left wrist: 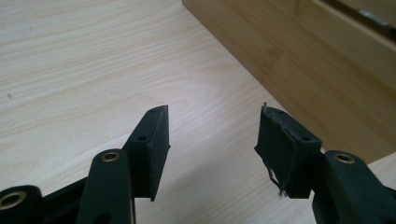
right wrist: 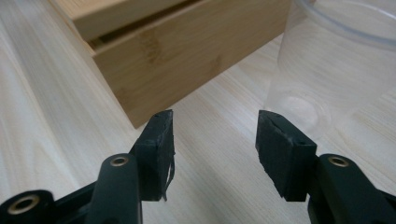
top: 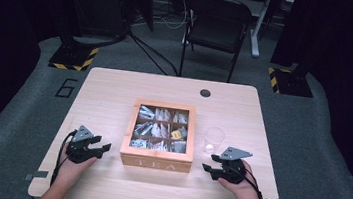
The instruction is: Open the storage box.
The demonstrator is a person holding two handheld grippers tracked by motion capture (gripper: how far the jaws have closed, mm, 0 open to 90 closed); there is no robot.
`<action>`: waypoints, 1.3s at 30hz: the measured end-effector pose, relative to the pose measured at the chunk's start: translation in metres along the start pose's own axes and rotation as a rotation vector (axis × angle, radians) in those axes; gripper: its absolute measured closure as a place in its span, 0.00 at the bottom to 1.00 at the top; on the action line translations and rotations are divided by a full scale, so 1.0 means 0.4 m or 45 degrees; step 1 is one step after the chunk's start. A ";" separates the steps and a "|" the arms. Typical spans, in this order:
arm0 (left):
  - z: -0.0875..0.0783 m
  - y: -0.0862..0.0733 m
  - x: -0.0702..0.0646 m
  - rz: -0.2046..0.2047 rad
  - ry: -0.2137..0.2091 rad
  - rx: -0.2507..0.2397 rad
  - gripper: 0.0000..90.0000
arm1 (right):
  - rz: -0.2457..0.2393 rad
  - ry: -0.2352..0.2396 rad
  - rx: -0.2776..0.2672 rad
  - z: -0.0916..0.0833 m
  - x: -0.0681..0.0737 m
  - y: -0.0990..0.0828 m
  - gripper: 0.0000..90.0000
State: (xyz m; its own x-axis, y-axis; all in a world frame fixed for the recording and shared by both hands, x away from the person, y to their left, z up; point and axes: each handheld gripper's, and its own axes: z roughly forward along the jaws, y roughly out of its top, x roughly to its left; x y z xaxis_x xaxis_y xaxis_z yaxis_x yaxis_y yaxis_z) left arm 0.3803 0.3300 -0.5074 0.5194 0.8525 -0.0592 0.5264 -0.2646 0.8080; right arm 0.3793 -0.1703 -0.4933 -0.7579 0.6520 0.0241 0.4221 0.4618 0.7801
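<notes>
The left gripper (top: 100, 150) and right gripper (top: 210, 163) are held half-open and empty on either side of the wooden tea box (top: 155, 163), which is lettered "TEA", glass-lidded over nine compartments of tea bags, with a clear plastic cup (top: 214, 139) just right of it.

Light wood surface (top: 115, 85) with a small dark round hole (top: 205, 93) near the far edge, right of middle. It sits on a grey floor mat (top: 22, 107) that's got a "6" (top: 67, 87) marked on it off to the left. Behind that there's a black folding chair (top: 216, 26) tucked up close. Two stand bases with yellow-black hazard stripes (top: 74, 57) (top: 289, 82) flank it, and cables (top: 150, 51) trail across the floor at the back.
</notes>
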 end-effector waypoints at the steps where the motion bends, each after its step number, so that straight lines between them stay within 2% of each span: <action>1: 0.000 0.000 0.000 0.000 0.000 0.000 0.49 | 0.000 0.000 0.000 0.000 0.000 0.000 0.52; 3: -0.006 0.002 -0.005 -0.009 -0.009 -0.024 0.50 | 0.014 -0.001 -0.015 -0.009 0.008 0.005 0.53; 5: -0.011 0.004 -0.005 -0.008 -0.021 -0.012 0.51 | 0.034 -0.001 -0.017 -0.014 0.011 0.008 0.55; 10: -0.025 0.007 -0.013 -0.019 -0.035 -0.030 0.52 | 0.072 0.013 -0.041 -0.026 0.018 0.016 0.57; 18: -0.043 0.014 -0.030 -0.001 -0.063 -0.038 0.55 | 0.055 0.044 -0.055 -0.035 0.037 0.029 0.60; 23: -0.050 0.018 -0.043 0.042 -0.050 -0.038 0.56 | 0.033 0.050 -0.070 -0.039 0.050 0.040 0.62; 28: -0.058 0.024 -0.051 0.038 -0.074 -0.062 0.56 | 0.025 0.059 -0.082 -0.041 0.057 0.046 0.64; 31: -0.062 0.026 -0.059 0.042 -0.092 -0.061 0.57 | 0.036 0.077 -0.085 -0.043 0.061 0.051 0.64; 36: -0.067 0.030 -0.070 0.078 -0.105 -0.049 0.58 | 0.009 0.110 -0.083 -0.042 0.072 0.059 0.67; 37: -0.066 0.030 -0.073 0.068 -0.102 -0.063 0.59 | 0.007 0.119 -0.075 -0.042 0.075 0.061 0.68; 39: -0.068 0.032 -0.073 0.079 -0.112 -0.053 0.60 | 0.004 0.129 -0.076 -0.041 0.078 0.062 0.69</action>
State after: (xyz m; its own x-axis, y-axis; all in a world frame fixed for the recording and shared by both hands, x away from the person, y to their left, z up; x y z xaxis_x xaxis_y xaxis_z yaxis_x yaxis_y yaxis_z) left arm 0.3536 0.3141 -0.4792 0.6081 0.7918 -0.0580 0.4639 -0.2951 0.8353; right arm 0.3579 -0.1486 -0.4631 -0.8043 0.5879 0.0870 0.3964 0.4217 0.8155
